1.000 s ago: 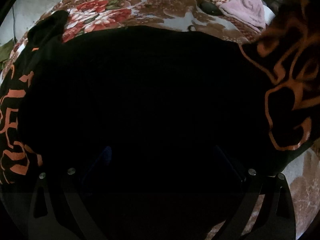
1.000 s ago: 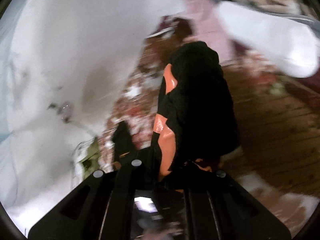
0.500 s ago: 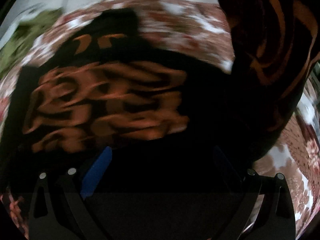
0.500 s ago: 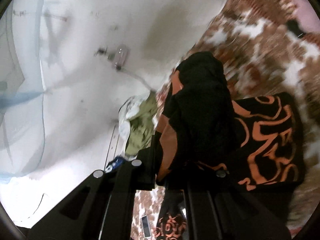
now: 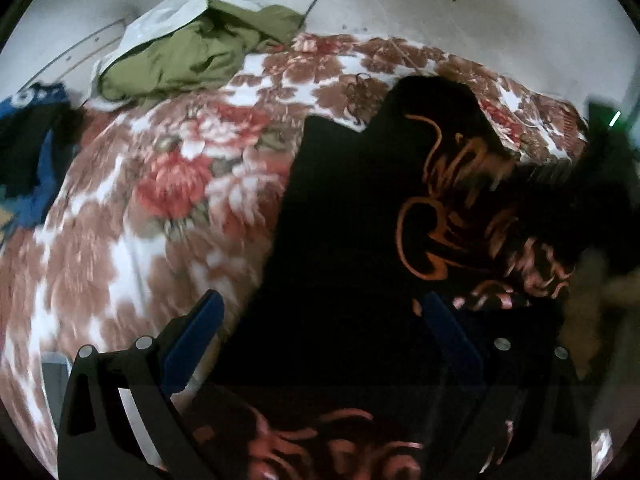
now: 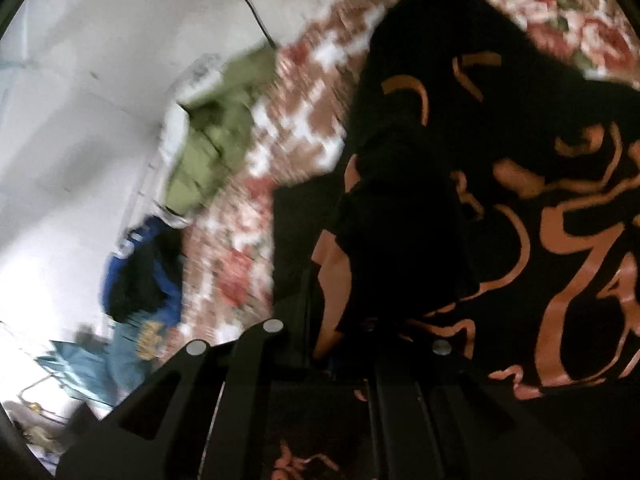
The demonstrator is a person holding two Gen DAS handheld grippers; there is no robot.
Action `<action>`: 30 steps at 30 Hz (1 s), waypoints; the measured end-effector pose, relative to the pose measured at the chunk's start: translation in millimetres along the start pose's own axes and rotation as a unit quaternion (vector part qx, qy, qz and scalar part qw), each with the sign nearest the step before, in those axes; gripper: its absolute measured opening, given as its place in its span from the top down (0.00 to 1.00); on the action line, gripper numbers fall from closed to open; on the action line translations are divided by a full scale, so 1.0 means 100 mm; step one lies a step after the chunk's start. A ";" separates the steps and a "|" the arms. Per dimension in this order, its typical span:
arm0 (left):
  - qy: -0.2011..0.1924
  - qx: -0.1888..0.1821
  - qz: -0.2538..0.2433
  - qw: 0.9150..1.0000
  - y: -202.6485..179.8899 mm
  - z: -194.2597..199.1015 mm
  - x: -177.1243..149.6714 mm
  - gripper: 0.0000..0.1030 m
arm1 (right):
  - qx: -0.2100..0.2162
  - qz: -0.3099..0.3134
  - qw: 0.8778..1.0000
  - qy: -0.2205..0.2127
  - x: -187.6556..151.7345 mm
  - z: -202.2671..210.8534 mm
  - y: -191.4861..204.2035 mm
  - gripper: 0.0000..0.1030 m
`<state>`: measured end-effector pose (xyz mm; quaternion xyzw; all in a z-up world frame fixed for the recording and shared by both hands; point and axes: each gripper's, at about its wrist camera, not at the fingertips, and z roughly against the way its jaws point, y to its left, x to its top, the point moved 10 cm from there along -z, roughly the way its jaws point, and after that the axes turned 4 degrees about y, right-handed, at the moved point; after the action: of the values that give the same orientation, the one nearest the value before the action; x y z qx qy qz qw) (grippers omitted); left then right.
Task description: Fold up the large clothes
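Black cloth with orange print, the garment, lies on the floral blanket ahead of both tools. Left gripper has its blue pads spread wide, nothing pinched between them. Right gripper is clamped tight on a bunched fold of the garment, olive clothing far left of it
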<state>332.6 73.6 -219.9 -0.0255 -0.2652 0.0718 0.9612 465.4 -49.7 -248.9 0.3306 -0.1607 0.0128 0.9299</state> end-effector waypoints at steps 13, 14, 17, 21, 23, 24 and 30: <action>-0.042 -0.056 -0.090 0.993 0.07 0.36 1.35 0.05 | -0.164 0.199 0.966 0.013 -0.68 -0.61 0.34 0.15; -0.049 -0.055 -0.106 0.992 0.00 0.42 1.43 0.05 | -0.156 0.207 0.966 0.006 -0.68 -0.55 0.42 0.14; -0.071 -0.072 -0.150 0.984 -0.35 0.64 1.70 0.05 | -0.113 0.241 0.964 -0.023 -0.73 -0.18 0.68 0.07; -0.089 -0.093 -0.161 0.979 -0.74 0.76 1.92 0.05 | -0.119 0.294 0.948 0.004 -0.81 -0.21 0.76 0.04; -0.088 -0.089 -0.152 0.981 -0.83 0.71 1.93 0.05 | -0.132 0.307 0.942 0.026 -0.77 -0.45 0.69 0.04; -0.083 -0.081 -0.145 0.983 -0.83 0.68 1.91 0.05 | -0.134 0.301 0.943 0.037 -0.74 -0.59 0.64 0.04; -0.054 -0.028 -0.133 0.989 -0.41 0.57 1.64 0.05 | -0.104 0.250 0.961 0.056 -0.70 -0.81 0.56 0.04</action>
<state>447.8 58.4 -84.3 -0.0131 -0.3199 -0.0625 0.9453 414.7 49.7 -295.1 0.1804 -0.1861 0.2467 0.9338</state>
